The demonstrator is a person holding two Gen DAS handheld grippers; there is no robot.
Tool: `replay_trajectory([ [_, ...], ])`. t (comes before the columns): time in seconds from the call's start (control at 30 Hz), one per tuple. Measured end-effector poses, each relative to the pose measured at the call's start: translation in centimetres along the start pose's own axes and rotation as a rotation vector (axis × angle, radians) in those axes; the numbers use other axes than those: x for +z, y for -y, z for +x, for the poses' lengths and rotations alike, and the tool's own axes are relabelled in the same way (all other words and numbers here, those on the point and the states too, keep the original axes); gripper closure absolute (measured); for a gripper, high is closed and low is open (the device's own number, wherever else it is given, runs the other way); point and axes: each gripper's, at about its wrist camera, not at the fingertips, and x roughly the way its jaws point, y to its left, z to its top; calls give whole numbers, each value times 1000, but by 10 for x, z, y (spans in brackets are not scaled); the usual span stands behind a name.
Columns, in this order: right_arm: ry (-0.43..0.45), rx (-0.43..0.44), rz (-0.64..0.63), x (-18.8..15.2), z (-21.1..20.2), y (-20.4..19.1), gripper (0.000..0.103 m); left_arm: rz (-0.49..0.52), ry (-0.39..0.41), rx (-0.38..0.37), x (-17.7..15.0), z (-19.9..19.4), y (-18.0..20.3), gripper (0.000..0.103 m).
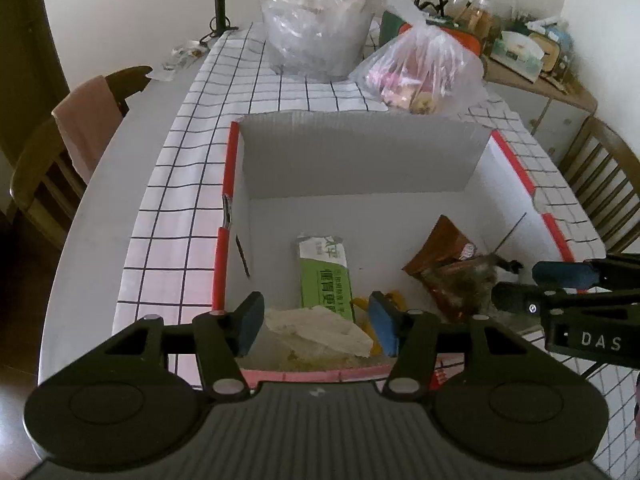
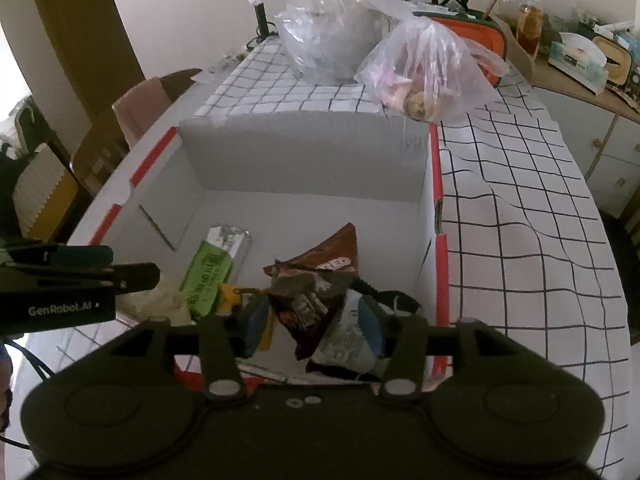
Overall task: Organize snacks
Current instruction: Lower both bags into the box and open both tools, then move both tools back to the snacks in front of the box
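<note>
Likely a home dining room, checked tablecloth [image 1: 280, 96], wooden chairs [image 1: 608, 184], cluttered sideboard [image 2: 580, 80]

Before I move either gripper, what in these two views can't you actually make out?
- Left wrist view: the box near wall, hidden by the left gripper.
- Right wrist view: whether the right gripper grips the brown snack bag; blurred.
- Both views: contents of the clear plastic bag; crinkled film.
- Left wrist view: the white wrapper, unreadable.

Both views are dim and soft, with a greyish cast. Fisheye bending curves the edges; corners vignette black. The lower foreground blurs.
</note>
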Motion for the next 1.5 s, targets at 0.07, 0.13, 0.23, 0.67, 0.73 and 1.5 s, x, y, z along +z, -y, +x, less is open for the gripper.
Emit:
replay_trajectory([
  [0.07,16,10,1,-1,-9,-1,44,-4,17,-6,-1,-9,0,41],
  [0.13,34,23,0,-2,-18,-1,39,-12,30,-14,-3,-18,0,41],
  [0.23,54,42,-5,-3,-32,-2,36,-14,54,-21,-6,-33,3,39],
  [0.67,126,109,-34,-16,-83,-8,18,-1,152,-41,-23,-92,22,29],
  [0.73,140,121,-37,-19,-90,-10,16,11,159,-48,-27,-100,24,28],
  [1.5,85,156,-108,-72,-97,-6,0,-65,150,-55,-90,-118,17,2],
])
